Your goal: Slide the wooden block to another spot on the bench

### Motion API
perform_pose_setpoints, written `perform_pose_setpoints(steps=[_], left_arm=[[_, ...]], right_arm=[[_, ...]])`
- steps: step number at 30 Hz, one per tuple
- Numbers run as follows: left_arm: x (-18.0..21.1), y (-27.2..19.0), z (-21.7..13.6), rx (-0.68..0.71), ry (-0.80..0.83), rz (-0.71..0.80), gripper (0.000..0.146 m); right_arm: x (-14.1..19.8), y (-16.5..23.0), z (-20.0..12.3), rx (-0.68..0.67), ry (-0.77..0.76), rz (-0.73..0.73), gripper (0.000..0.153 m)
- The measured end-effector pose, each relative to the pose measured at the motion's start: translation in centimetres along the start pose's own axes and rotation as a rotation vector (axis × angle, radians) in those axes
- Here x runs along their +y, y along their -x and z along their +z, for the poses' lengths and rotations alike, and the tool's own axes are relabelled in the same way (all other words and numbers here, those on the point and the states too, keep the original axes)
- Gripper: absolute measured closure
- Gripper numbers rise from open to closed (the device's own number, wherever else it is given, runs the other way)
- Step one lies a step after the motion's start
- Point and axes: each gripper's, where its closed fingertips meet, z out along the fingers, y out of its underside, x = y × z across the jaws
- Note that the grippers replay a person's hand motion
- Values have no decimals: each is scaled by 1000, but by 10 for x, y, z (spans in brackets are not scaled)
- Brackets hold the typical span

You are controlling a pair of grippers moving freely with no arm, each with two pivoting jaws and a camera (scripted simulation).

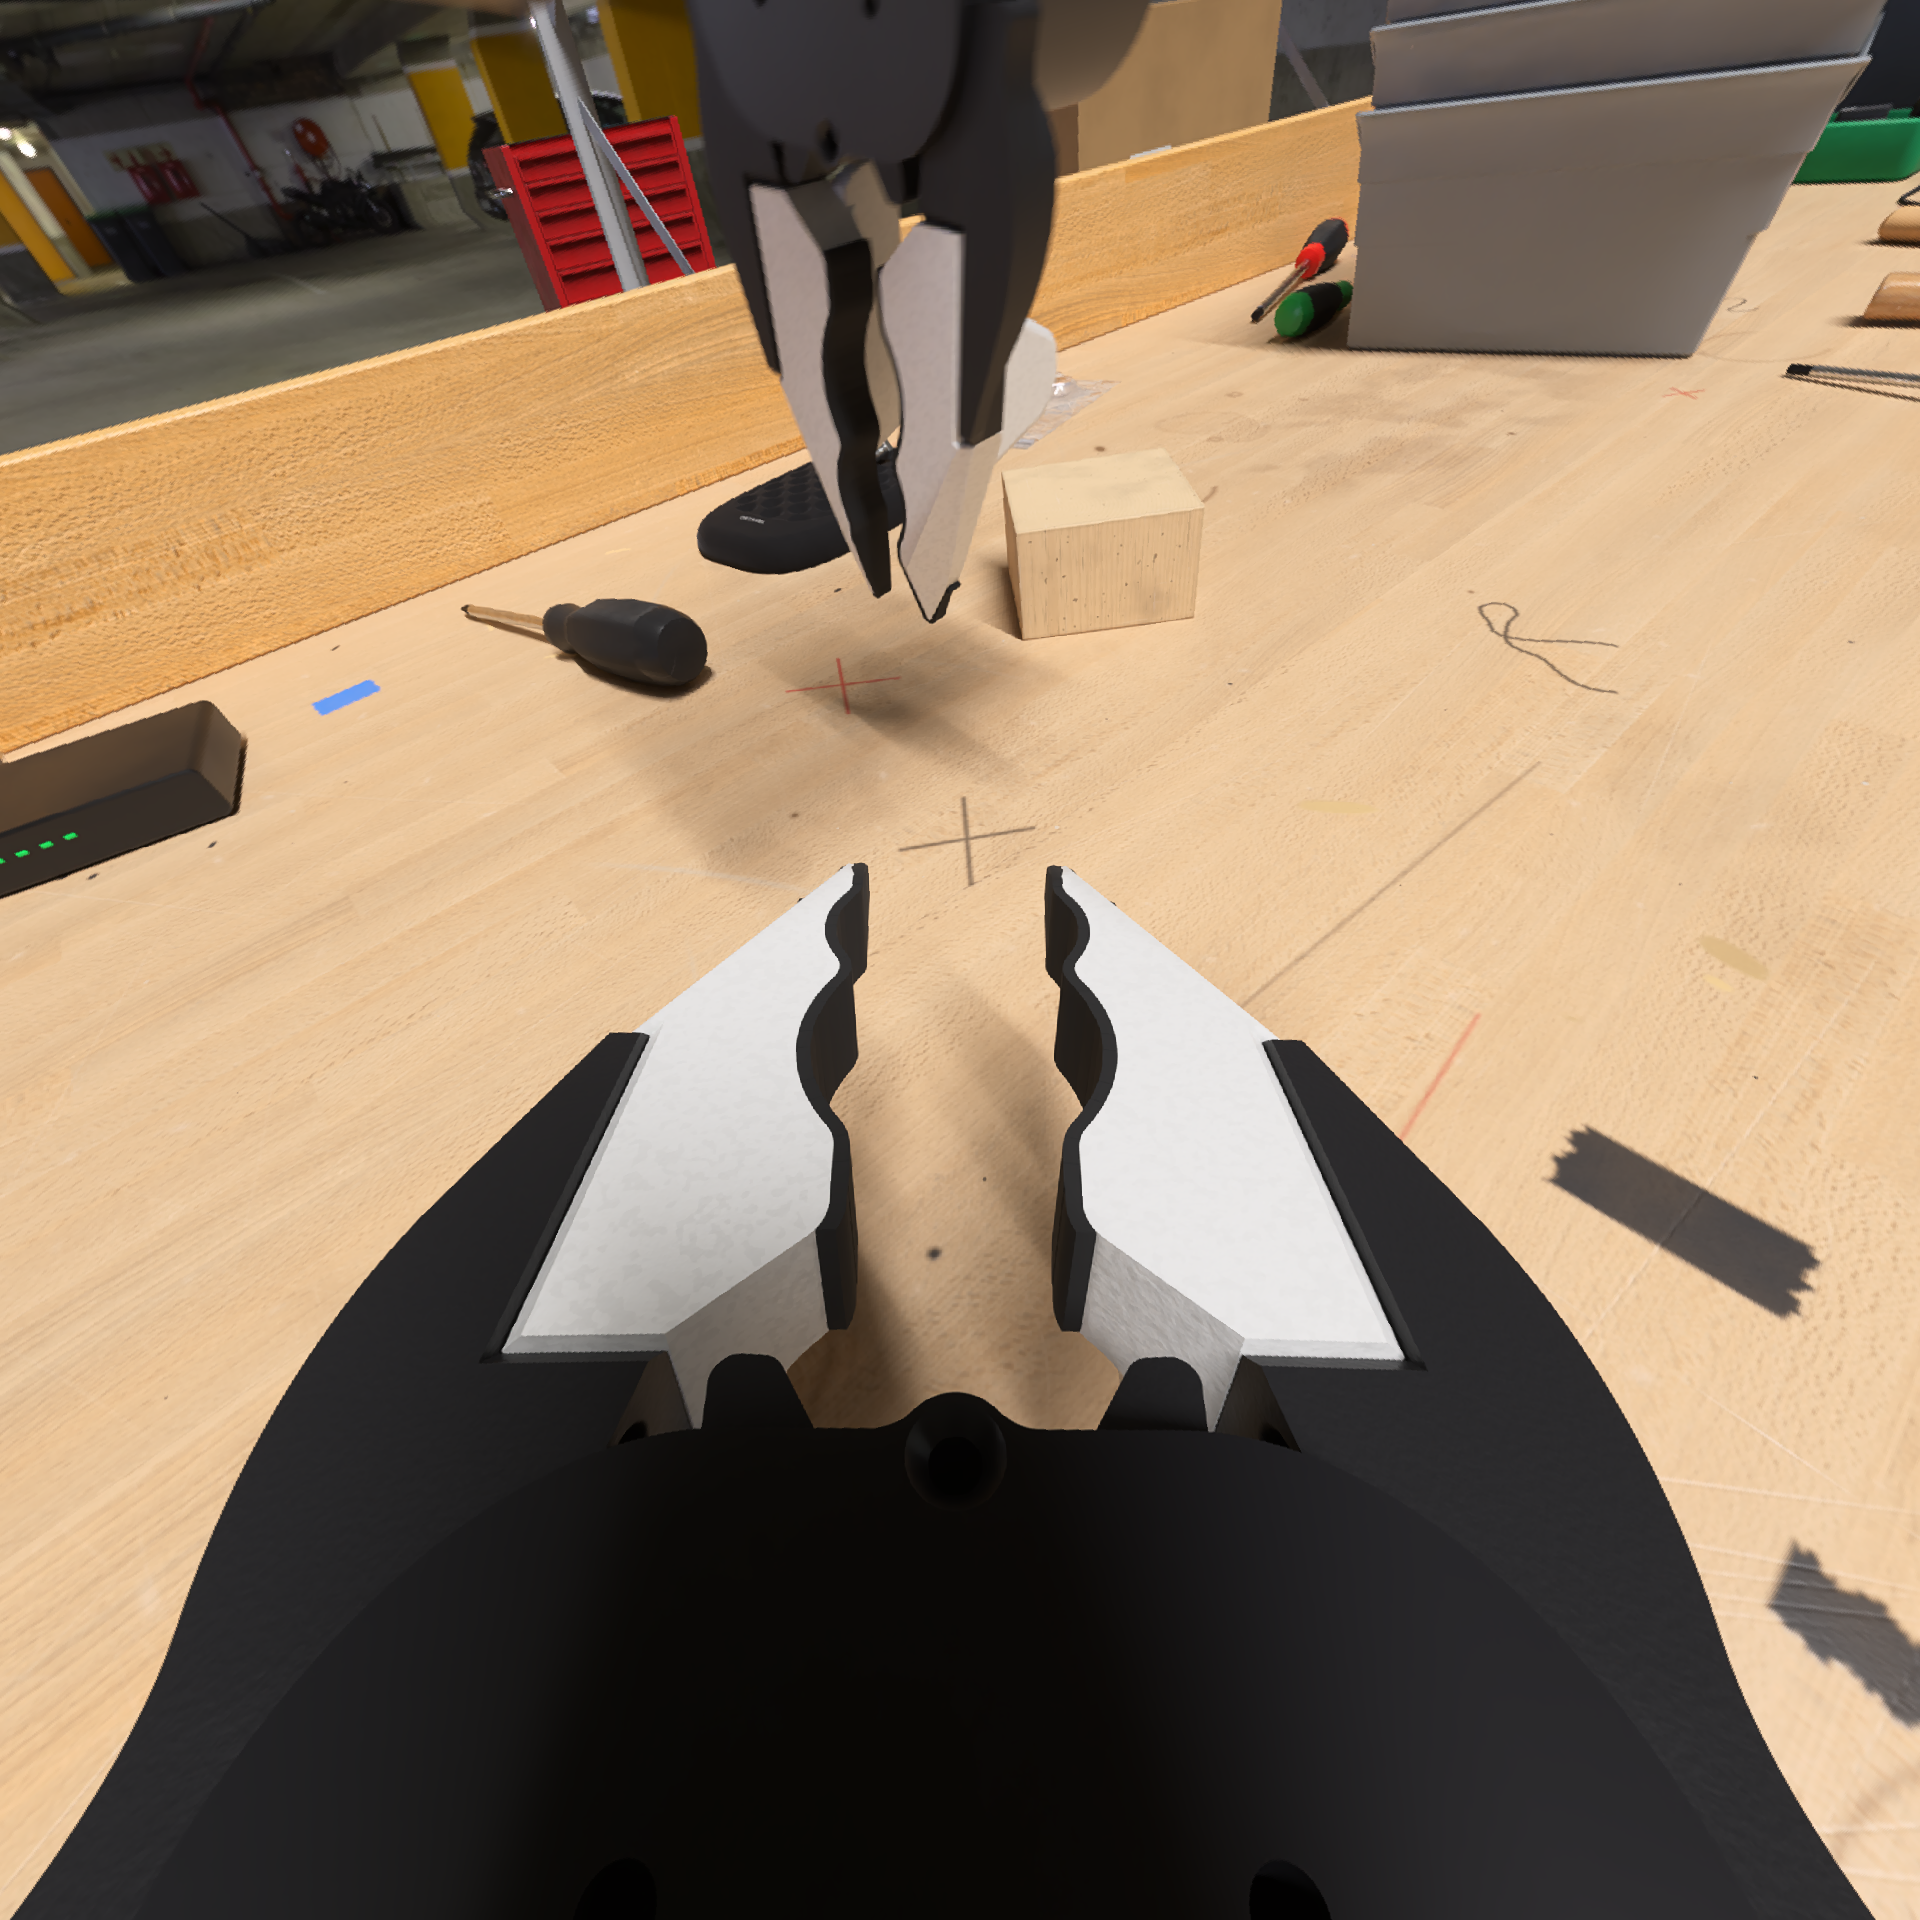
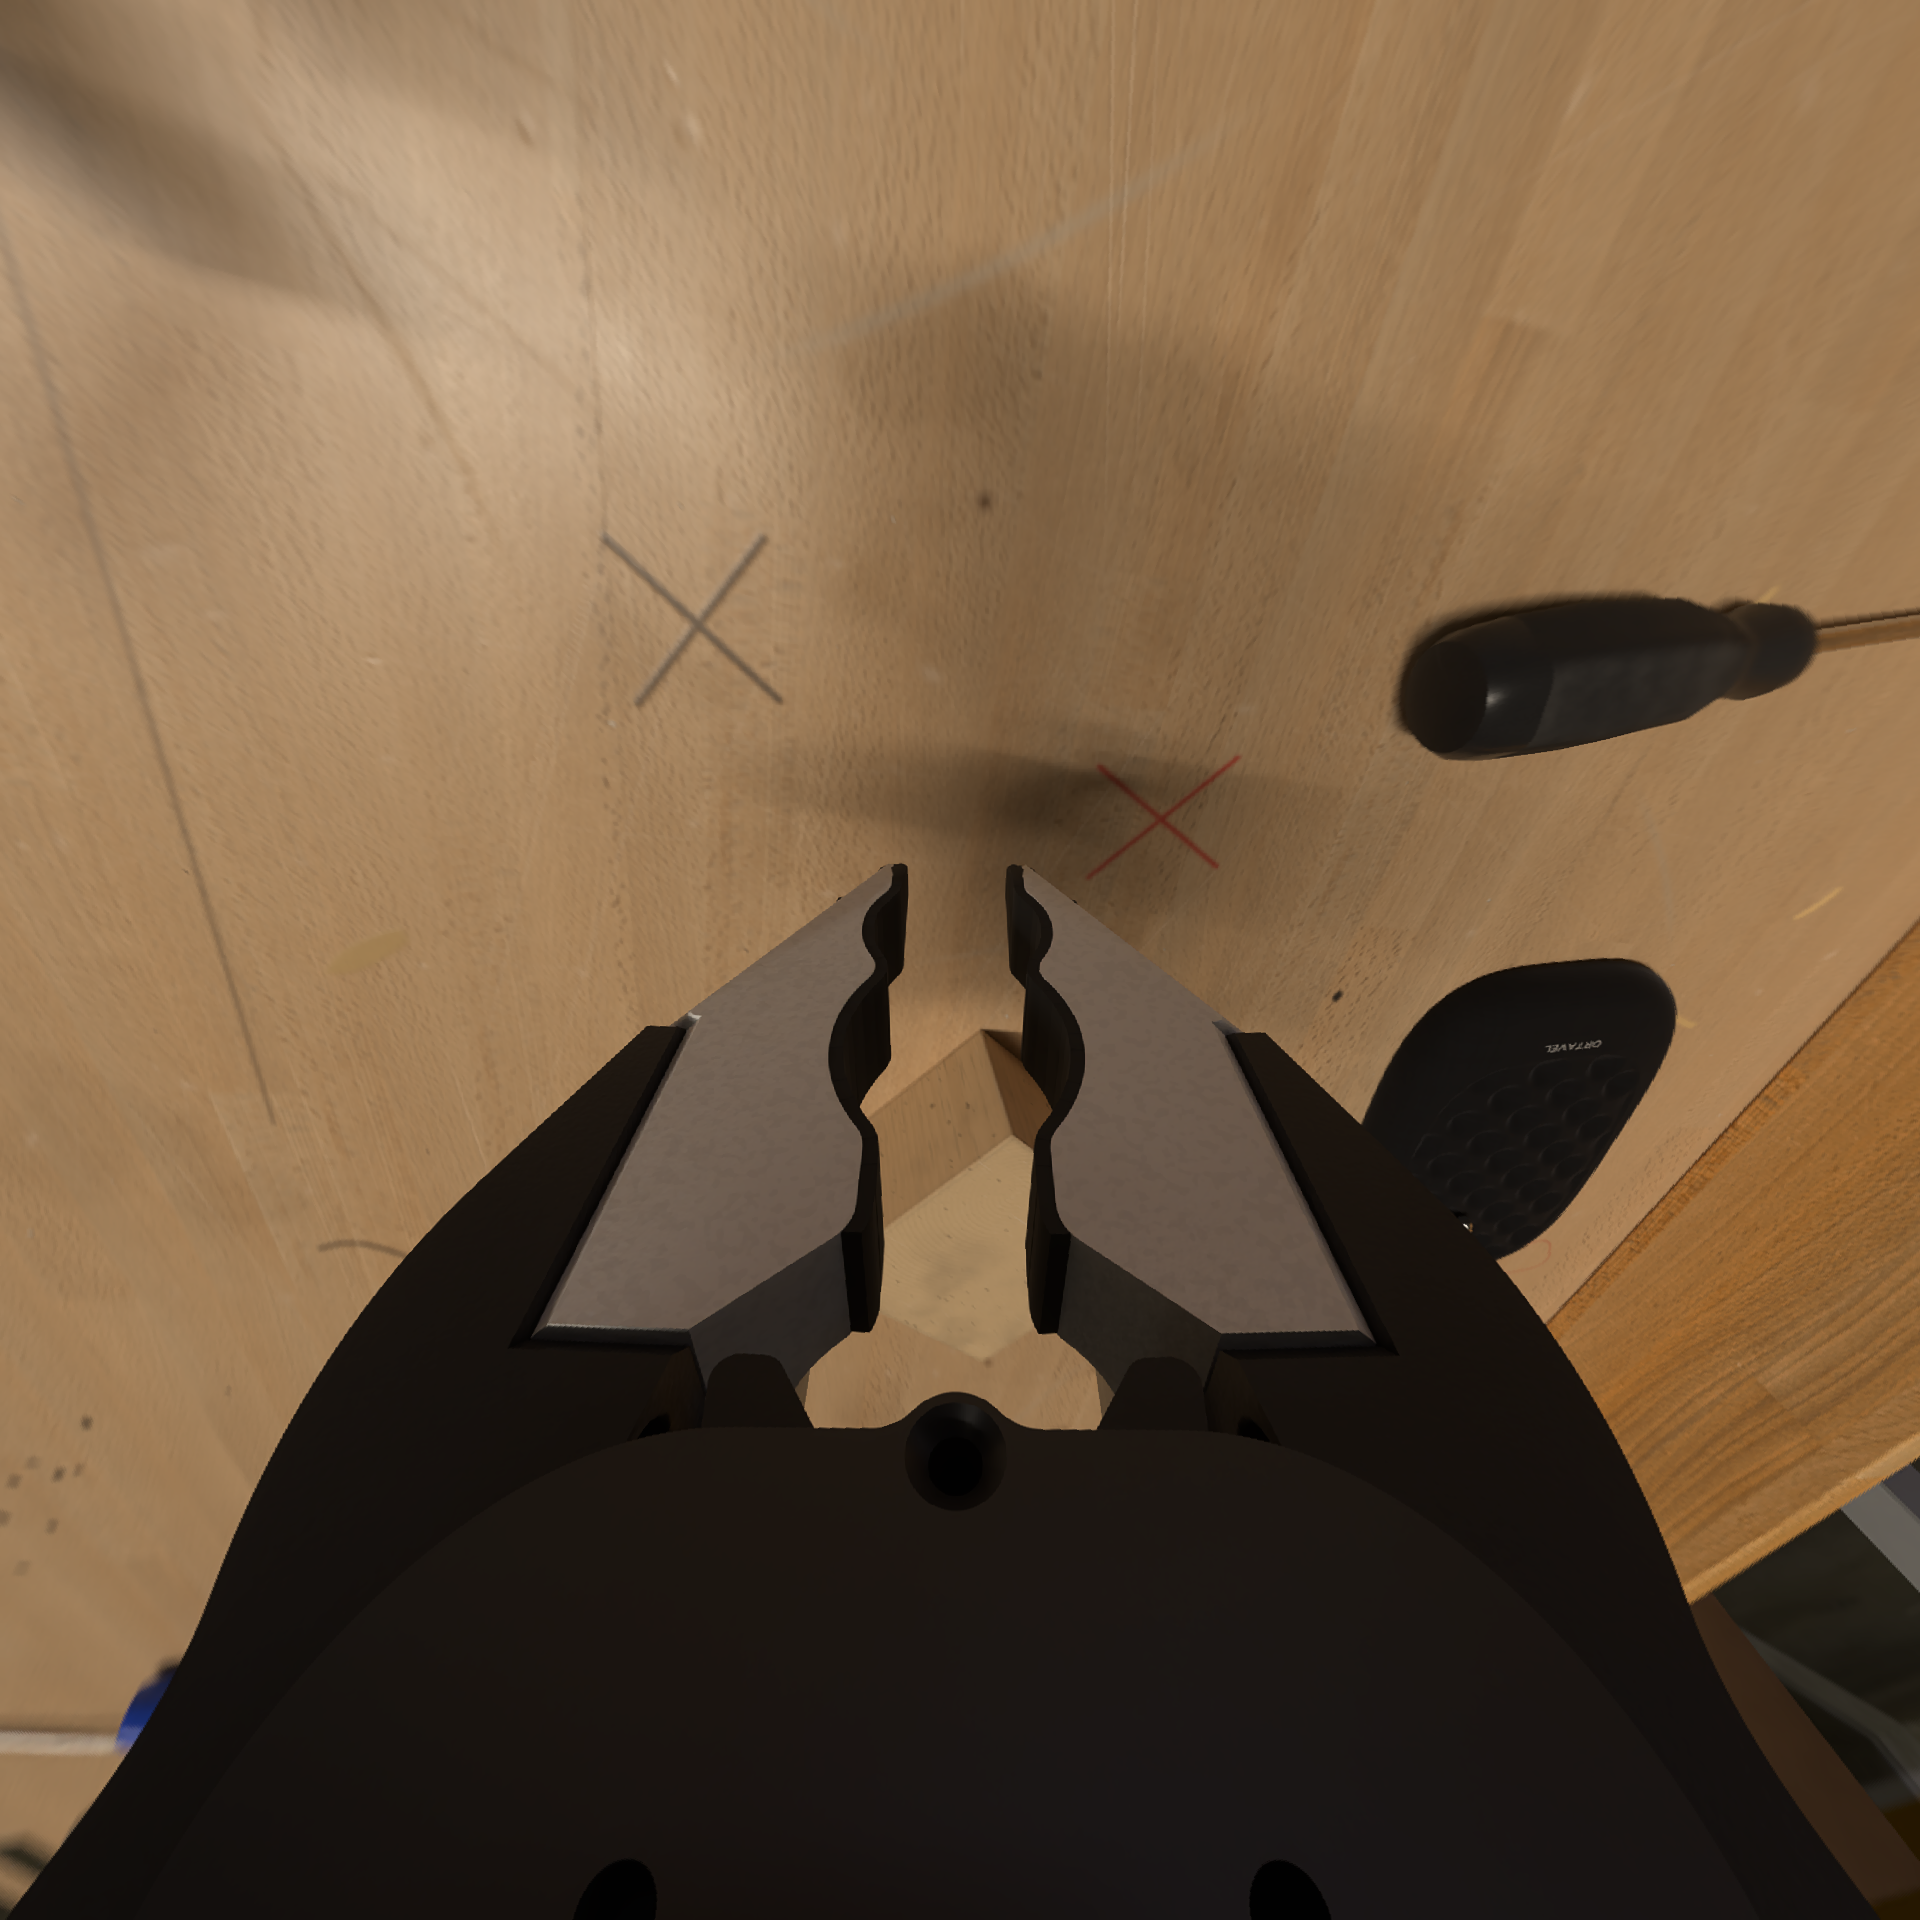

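Note:
The wooden block (image 1: 1101, 540) is a pale cube standing on the bench (image 1: 1351, 935), ahead and slightly right in the left wrist view. My right gripper (image 1: 914, 605) hangs tips-down just left of the block, above a red cross (image 1: 844, 686), apart from the block. In the right wrist view my right gripper (image 2: 956, 873) has a narrow gap and holds nothing; a corner of the block (image 2: 956, 1236) shows between and behind the fingers. My left gripper (image 1: 956, 873) is open and empty, low over the bench near a grey cross (image 1: 966, 836).
A black-handled screwdriver (image 1: 623, 639) (image 2: 1579, 675) and a black oval pad (image 1: 769, 520) (image 2: 1517, 1101) lie left of the block. A wooden rail (image 1: 416, 468) lines the back. Grey bins (image 1: 1558, 208), red and green screwdrivers (image 1: 1309, 281) and a dark tray (image 1: 114, 790) stand farther off.

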Motion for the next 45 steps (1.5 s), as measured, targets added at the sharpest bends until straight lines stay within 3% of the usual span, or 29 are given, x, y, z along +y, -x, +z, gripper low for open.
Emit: perform_pose_setpoints(steps=[2,6,10,15,18,21,25,29,35,38,40,41,45], left_arm=[[0,0,0,0,-3,-4,112],[0,0,0,1,-3,-1,113],[1,2,1,-5,2,-4,114],[2,5,0,-17,5,-15,114],[4,7,0,-23,9,-21,115],[5,10,1,-28,14,-34,115],[7,13,1,-31,16,-53,115],[8,15,0,-34,20,-58,115],[9,17,-1,-39,19,-68,116],[8,16,-1,-35,18,-65,117],[9,15,0,-32,20,-61,117],[9,15,0,-30,23,-59,117],[9,12,1,-21,25,-51,117]], right_arm=[[-6,6,-11,34,-112,27,134],[-15,5,-69,214,-519,191,132],[22,4,-117,405,-912,435,128],[85,15,-96,491,-1064,669,106],[109,20,-59,463,-1027,721,75],[127,15,-16,380,-892,723,40],[141,-3,16,231,-682,655,21],[147,-20,31,88,-472,549,17],[144,-16,44,-94,-297,485,15],[145,-12,47,-86,-257,590,22],[143,-7,49,-80,-202,686,47],[141,-5,49,-73,-185,753,52],[128,2,48,-37,-146,980,61]])
